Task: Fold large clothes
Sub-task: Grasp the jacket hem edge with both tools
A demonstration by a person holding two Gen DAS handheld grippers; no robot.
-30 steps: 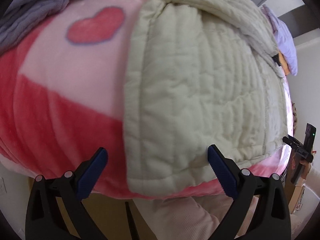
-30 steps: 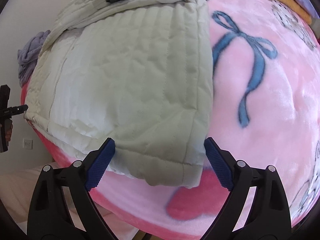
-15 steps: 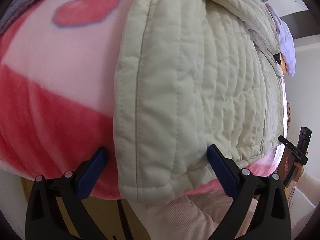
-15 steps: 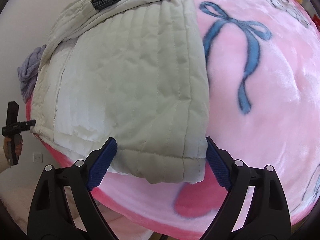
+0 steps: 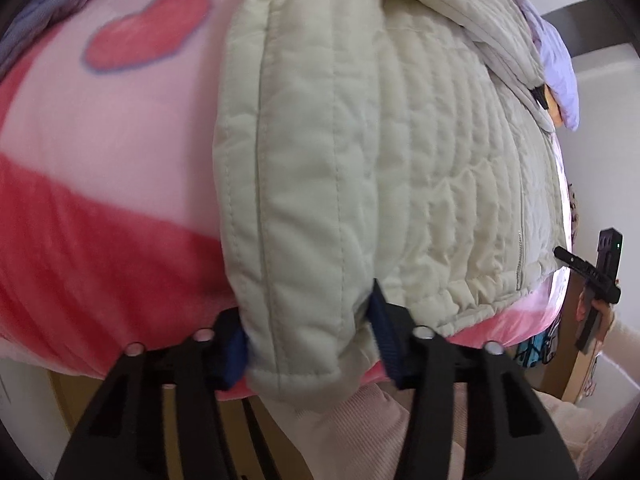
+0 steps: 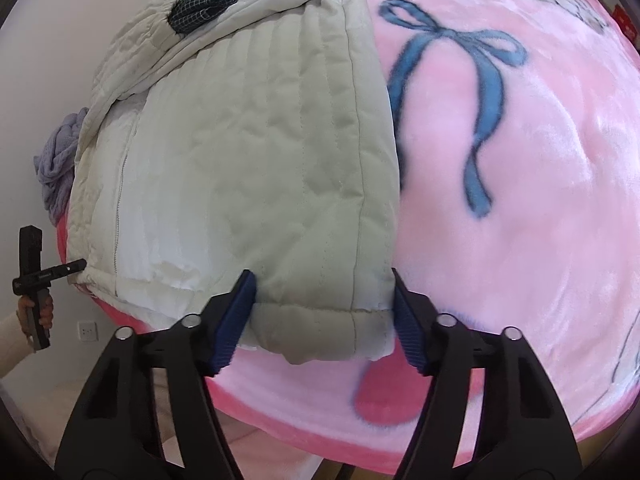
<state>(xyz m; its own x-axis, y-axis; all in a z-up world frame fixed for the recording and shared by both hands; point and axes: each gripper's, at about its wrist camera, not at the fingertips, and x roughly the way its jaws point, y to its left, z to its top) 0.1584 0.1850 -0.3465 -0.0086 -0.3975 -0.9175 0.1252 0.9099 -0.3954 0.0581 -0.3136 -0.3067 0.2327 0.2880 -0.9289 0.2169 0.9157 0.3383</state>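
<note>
Quilted cream padded jacket (image 5: pixel 380 168): lower centre, on pink plush blanket (image 6: pixel 540 200).
Left gripper (image 5: pixel 308 336): clamped on hem corner.
Right gripper (image 6: pixel 320 312): clamped on opposite corner.
Lettering: none legible.

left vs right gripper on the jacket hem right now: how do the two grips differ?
The left gripper bites the hem corner of the quilted jacket beside the blanket's red heart; the right gripper bites the opposite corner beside its blue bow. The left fingers sink deep into the padding, half hidden; the right fingers stay fully visible at the hem's edge. Shared: both have jaws closed on the hem.
</note>
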